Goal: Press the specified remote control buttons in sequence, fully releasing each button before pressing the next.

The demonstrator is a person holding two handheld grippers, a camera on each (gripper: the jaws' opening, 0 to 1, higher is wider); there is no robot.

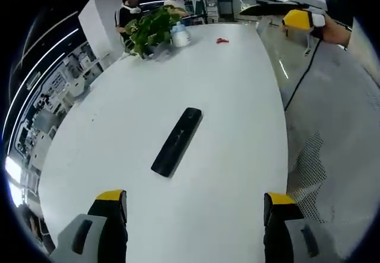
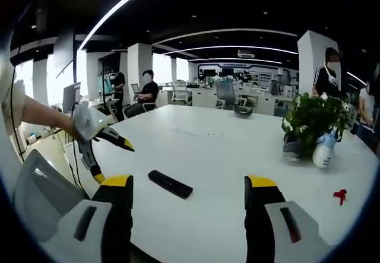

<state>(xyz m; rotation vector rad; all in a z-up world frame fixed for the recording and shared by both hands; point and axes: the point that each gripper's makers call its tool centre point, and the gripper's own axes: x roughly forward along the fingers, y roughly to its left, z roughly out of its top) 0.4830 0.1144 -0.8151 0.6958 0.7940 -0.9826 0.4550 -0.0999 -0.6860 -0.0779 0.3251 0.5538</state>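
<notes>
A slim black remote control lies flat on the white oval table, a little ahead of my left gripper. That gripper's yellow-tipped jaws stand wide apart with nothing between them. In the right gripper view the remote lies near the table's edge, just past my right gripper, which is also open and empty. The left gripper comes in from the left in a person's hand, jaws spread, above the table edge. The right gripper hangs at the far end of the table.
A potted green plant and a white bottle stand at one end of the table, with a small red object nearby. People sit and stand at desks beyond. A grey chair stands at the table's side.
</notes>
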